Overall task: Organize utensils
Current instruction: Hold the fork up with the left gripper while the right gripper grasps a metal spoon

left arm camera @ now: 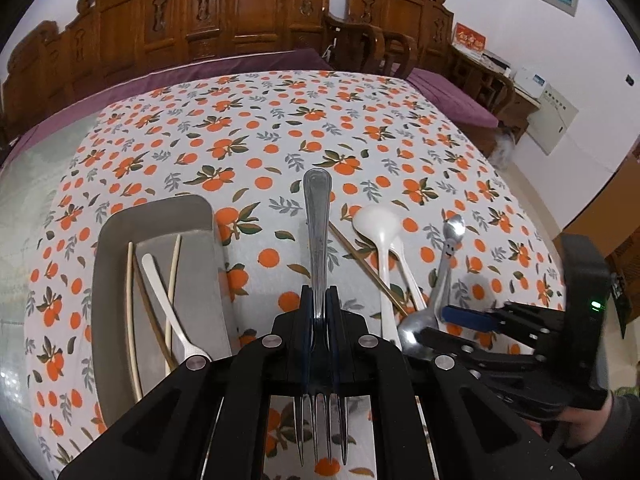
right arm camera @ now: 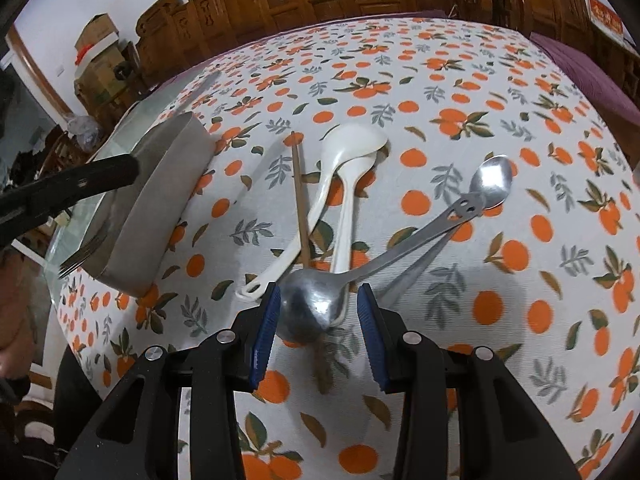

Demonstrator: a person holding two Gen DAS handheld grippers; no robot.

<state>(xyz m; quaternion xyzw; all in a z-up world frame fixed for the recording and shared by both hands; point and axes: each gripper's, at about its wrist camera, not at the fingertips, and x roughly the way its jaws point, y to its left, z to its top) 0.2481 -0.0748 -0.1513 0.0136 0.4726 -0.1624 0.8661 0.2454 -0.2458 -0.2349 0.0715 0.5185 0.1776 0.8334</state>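
Note:
My left gripper is shut on a steel fork, handle pointing forward, tines toward the camera, held above the table just right of the grey tray. The tray holds pale chopsticks and a white utensil. My right gripper is open, its blue pads either side of the bowl of a large steel spoon lying on the cloth. Beside it lie two white spoons, a brown chopstick and a small steel spoon. The right gripper also shows in the left wrist view.
The table carries an orange-patterned cloth. The tray stands at the table's left, near a glass edge. Carved wooden chairs and a purple bench stand behind. Boxes are stacked at the far left.

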